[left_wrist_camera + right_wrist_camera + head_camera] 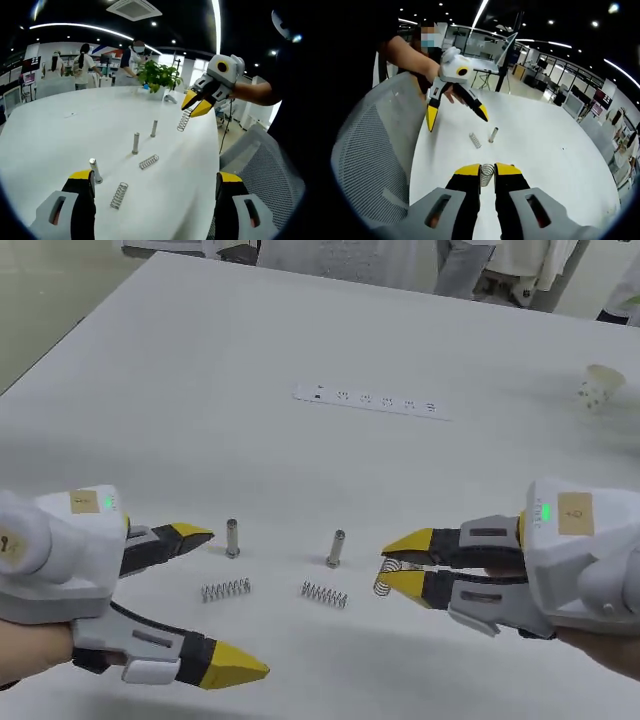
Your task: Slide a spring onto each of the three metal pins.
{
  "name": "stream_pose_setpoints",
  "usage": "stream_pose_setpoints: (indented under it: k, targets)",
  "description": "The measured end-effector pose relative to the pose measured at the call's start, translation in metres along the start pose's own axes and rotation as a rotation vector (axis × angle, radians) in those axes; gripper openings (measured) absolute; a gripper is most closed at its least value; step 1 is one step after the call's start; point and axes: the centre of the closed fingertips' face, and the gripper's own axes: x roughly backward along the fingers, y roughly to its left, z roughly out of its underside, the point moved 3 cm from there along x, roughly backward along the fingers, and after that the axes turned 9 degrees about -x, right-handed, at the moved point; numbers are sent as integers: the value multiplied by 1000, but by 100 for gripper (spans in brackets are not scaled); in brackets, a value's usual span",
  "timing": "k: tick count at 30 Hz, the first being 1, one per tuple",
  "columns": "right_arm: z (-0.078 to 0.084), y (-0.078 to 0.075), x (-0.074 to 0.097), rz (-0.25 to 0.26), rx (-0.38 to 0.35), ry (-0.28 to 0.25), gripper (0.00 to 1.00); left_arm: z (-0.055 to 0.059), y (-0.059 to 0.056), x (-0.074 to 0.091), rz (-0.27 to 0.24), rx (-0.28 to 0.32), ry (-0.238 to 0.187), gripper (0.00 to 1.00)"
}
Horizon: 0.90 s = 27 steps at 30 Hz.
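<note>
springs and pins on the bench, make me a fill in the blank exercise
The right tongs are shut on a ____. The left tongs are ____, holding nothing. Loose springs lying on the table number ____. Upright pins in the left gripper view number ____.
Missing: spring; open; two; three.

The head view looks forward and down from above the table point(300, 330), with the left gripper point(232, 602) and right gripper point(388, 562) close below. Each gripper view sits low over the table and faces the other gripper across it, the right one with a spring point(487, 175) close up between its jaws. All three share the mid-table stretch around the pins point(335, 548).
</note>
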Motion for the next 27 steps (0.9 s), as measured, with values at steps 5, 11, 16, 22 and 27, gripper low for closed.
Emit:
stream_pose_setpoints:
  k: [5,11,16,22,27]
  targets:
    - [6,-12,6,41,-41,-6,7,0,9,10,-43,20,-31,98]
    - [13,-31,15,98,-96,-11,7,5,13,18,-72,40,-39,98]
    - [20,-49,22,149,-112,1,7,9,15,20,-87,49,-38,98]
    - [25,-63,27,183,-125,13,7,11,14,21,-90,62,-37,98]
    - [27,-71,27,201,-137,15,7,13,13,22,-97,69,-38,98]
